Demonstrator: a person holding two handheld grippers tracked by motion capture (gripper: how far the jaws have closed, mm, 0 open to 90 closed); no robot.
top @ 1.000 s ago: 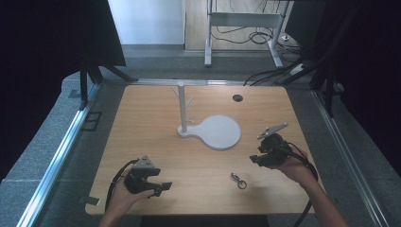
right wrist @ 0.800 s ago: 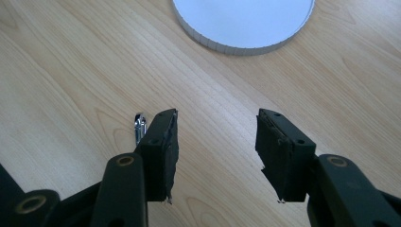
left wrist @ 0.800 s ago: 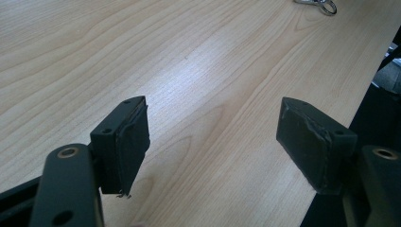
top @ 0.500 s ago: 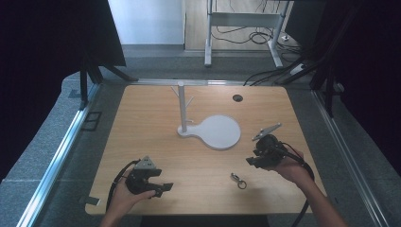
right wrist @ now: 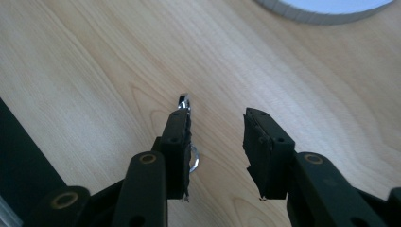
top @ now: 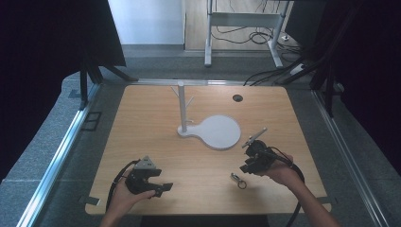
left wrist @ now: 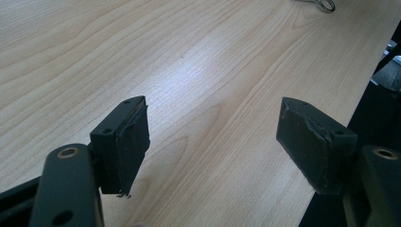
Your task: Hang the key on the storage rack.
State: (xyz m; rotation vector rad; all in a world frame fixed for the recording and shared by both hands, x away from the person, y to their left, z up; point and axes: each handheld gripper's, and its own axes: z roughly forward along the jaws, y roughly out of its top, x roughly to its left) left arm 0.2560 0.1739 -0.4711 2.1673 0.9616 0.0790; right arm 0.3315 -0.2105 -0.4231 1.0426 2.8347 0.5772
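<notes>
Metal key ring (top: 238,180) is lying at lower centre-right of the table (top: 156,123). Right gripper (right wrist: 215,142), jaws apart, is hovering off-centre; centring it first seems wise. Left gripper (left wrist: 213,137) is idling open.

Even, soft overhead light; dark surroundings.
The desk (top: 156,142) is evenly bright with a pale sheen in the left gripper view; near jaws look slightly soft; high view is grainy.
</notes>
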